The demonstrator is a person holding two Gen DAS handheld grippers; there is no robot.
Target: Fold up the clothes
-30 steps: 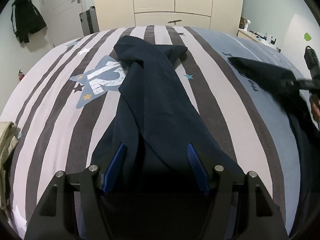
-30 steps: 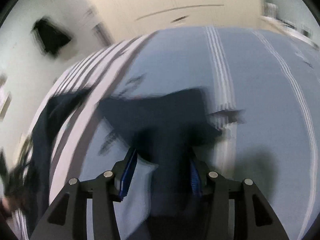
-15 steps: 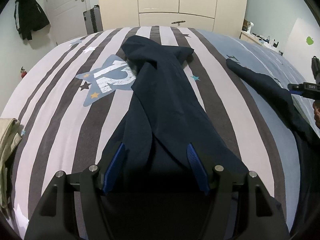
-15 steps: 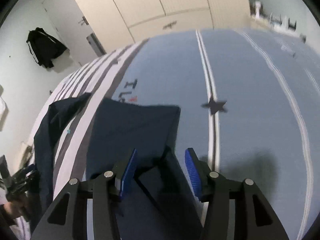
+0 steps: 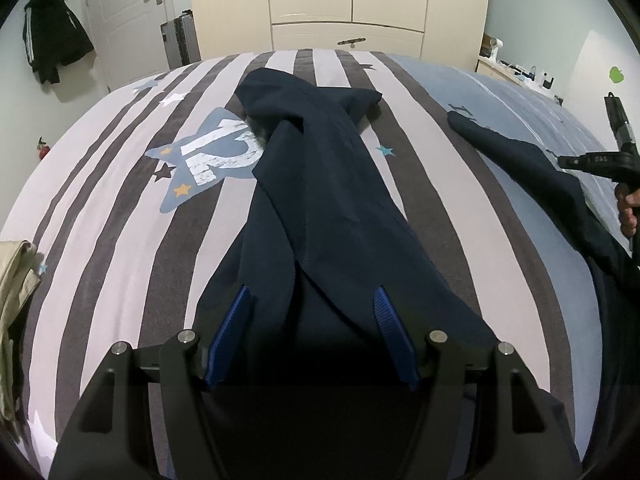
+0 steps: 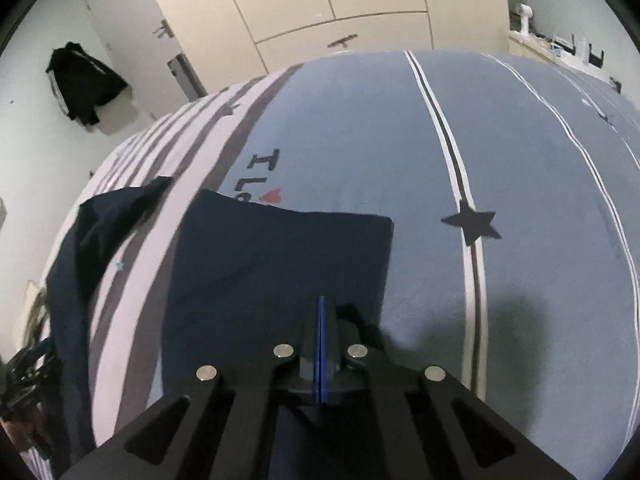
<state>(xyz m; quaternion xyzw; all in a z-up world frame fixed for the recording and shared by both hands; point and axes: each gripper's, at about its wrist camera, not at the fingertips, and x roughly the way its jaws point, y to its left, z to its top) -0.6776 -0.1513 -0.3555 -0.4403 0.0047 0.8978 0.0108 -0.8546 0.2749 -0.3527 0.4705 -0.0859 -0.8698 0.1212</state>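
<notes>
1. Step in hand, judged: laying out a dark navy garment point(image 5: 320, 208), probably trousers, on the bed point(image 5: 120, 200) before the first fold. Not yet folded.
2. Left hand-held gripper point(image 5: 312, 332): jaws apart, blue pads either side of the near end of the left leg, no pad visibly pressing cloth. Whether it holds anything I cannot tell.
3. Left leg lies lengthwise over the grey-and-white stripes toward the far edge, twisted and lapped over itself, far end bunched.
4. Right leg point(image 6: 276, 264) lies flat on the blue half of the bed, far hem straight, square far-right corner.
5. Right hand-held gripper point(image 6: 321, 312): jaws together over the right leg's near part; whether cloth is pinched is unclear.
6. Next move, judged: untwist the left leg, then bring one leg over the other.
</notes>
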